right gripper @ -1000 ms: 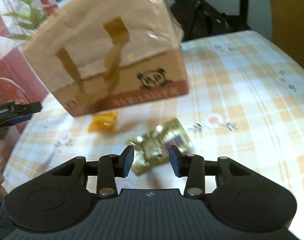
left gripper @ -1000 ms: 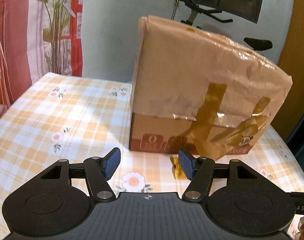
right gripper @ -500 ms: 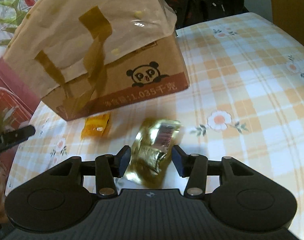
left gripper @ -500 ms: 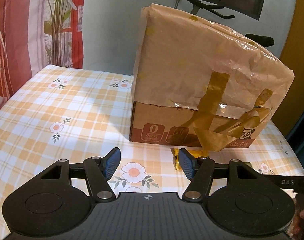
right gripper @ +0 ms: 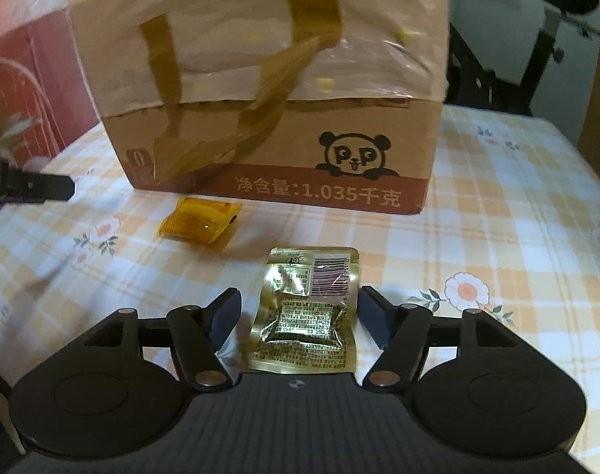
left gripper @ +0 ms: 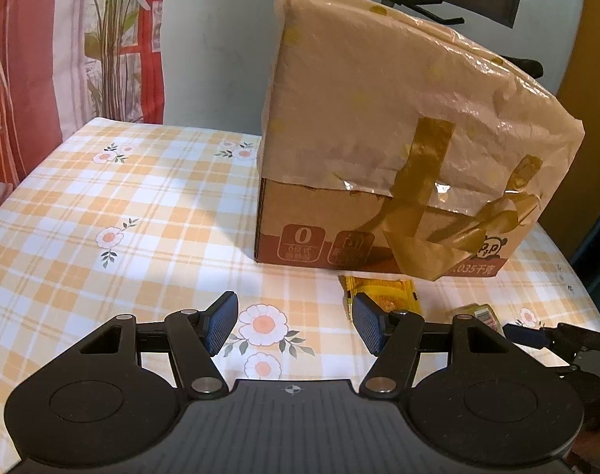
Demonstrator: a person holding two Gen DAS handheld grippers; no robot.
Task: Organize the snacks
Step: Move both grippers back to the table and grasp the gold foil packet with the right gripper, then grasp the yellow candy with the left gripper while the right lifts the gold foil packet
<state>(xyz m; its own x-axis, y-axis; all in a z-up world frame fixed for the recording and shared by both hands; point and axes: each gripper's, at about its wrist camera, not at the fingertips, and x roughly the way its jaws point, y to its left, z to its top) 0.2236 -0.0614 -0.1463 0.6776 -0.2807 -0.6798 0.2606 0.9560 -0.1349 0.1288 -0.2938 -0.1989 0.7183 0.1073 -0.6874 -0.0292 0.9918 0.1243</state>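
A gold foil snack packet [right gripper: 308, 308] lies flat on the checked tablecloth between the open fingers of my right gripper [right gripper: 300, 318], untouched by either pad. A small orange snack packet [right gripper: 199, 221] lies to its far left, just in front of the cardboard box [right gripper: 284, 126]. In the left wrist view the orange packet [left gripper: 387, 296] lies just beyond my open, empty left gripper [left gripper: 292, 324], near its right fingertip. The gold packet's edge [left gripper: 478, 314] shows at the right, beside the right gripper's finger [left gripper: 525, 333].
The tall cardboard box [left gripper: 399, 150], wrapped on top in tan plastic with brown tape, stands at the middle-back of the table [left gripper: 102, 205]. A plant [left gripper: 110, 39] and red curtain stand behind the left side. Exercise equipment [right gripper: 537, 51] stands behind the right.
My right gripper has opened wider and swung to face the box squarely; the gold packet now lies flat between its fingers. My left gripper has moved back slightly, staying open.
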